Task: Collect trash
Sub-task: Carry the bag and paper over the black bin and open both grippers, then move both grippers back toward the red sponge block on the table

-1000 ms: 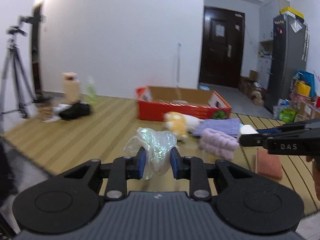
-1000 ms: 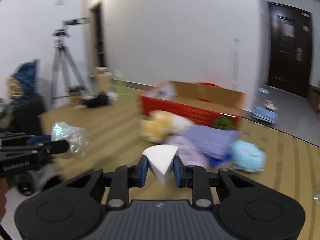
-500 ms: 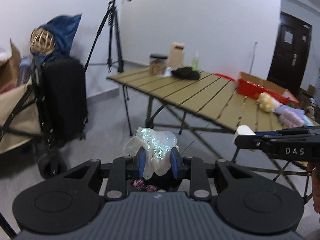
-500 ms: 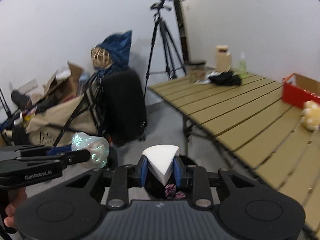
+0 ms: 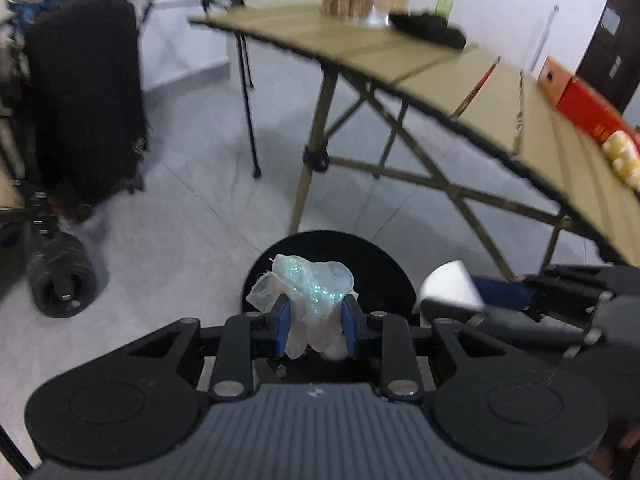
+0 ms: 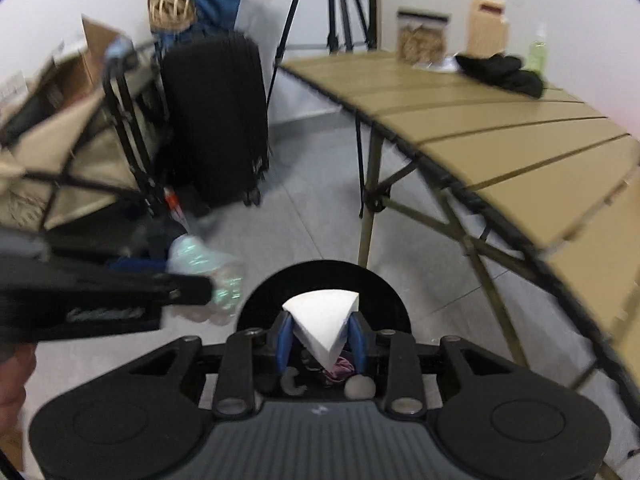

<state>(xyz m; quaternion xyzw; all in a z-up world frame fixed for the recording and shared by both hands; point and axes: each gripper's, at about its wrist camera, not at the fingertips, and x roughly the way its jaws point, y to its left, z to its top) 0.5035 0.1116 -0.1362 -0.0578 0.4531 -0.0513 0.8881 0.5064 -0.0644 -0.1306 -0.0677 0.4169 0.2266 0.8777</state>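
my left gripper points down at a black bin on the grey floor, its blue fingers clamped on a crumpled clear wrapper that glitters green. the wrapper bulges out above the pads and hangs right over the bin's dark mouth, not yet in it.

my right gripper points down at the same bin. a white paper wedge sits between its blue fingers, point down, wide edge up. the jaws are opening, yet the pads look as if they touch the wedge's sides; the wedge is above the bin's opening. below it, inside the bin, lie a purple scrap and some small grey bits i cannot name.

each gripper shows in the other's view: the right one comes in from the right edge of the left view with the wedge at its tip, just beside the bin's rim; the left one crosses the left side of the right view with the wrapper at its tip, near the bin's left rim. part of a hand shows at that view's left edge.

the bin stands on the floor beside the slatted counter, near one of its legs. on the counter's far end are a jar, a tan box, a black cloth and a green bottle; a red box sits further along. a black suitcase, a tripod and a folding cart stand by the wall.
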